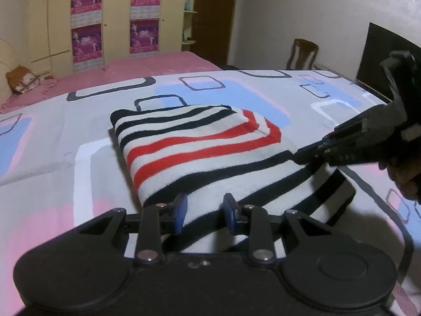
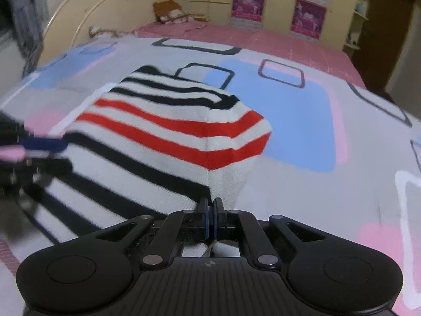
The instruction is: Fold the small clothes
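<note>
Both hand-held grippers, left [image 1: 205,212] and right [image 2: 210,212], clamp the folded red, black and white striped garment's [image 1: 200,137] near edge.

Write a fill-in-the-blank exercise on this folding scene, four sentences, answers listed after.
1. The striped garment has black, white and ____ stripes.
2. It lies on a patterned ____.
3. The right tongs are ____ on the garment's near edge.
4. On the cupboard doors behind hang four ____ posters.

Missing words: red; bedsheet; shut; purple
</note>
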`<action>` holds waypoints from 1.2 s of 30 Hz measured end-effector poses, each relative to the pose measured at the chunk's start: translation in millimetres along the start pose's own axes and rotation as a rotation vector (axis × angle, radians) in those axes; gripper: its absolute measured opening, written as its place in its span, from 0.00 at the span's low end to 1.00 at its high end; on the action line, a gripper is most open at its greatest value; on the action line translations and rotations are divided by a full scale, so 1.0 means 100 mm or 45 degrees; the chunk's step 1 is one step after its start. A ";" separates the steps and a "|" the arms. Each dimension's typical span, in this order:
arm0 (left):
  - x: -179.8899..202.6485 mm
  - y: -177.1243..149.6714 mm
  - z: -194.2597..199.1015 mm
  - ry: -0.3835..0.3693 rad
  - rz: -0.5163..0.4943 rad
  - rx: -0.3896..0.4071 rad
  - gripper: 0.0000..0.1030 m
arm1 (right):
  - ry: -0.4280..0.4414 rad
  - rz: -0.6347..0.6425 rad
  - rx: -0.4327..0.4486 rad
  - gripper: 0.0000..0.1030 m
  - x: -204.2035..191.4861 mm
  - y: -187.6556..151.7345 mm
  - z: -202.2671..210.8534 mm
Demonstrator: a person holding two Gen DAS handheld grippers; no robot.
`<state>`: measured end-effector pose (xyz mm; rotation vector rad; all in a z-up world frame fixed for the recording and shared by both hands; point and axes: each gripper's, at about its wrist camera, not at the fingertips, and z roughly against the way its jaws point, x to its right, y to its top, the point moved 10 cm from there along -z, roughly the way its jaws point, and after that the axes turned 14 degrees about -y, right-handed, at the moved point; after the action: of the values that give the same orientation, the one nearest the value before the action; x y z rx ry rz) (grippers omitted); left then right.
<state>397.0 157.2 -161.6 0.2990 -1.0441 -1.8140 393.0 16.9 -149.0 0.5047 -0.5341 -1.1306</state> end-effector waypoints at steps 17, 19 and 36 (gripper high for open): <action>0.23 -0.48 0.37 0.205 0.140 -0.071 0.25 | 0.065 0.010 -0.009 0.03 -0.13 -0.55 0.34; 0.25 -0.46 0.42 0.238 0.140 -0.066 0.25 | 0.060 0.008 0.003 0.03 -0.12 -0.55 0.41; 1.20 -0.19 1.11 0.412 0.093 0.171 1.00 | 0.026 -0.163 0.239 1.00 0.30 -0.81 1.66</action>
<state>259.1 117.1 -80.4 0.6065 -0.9352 -1.5689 241.6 -56.1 -67.7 0.7205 -0.6003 -1.2021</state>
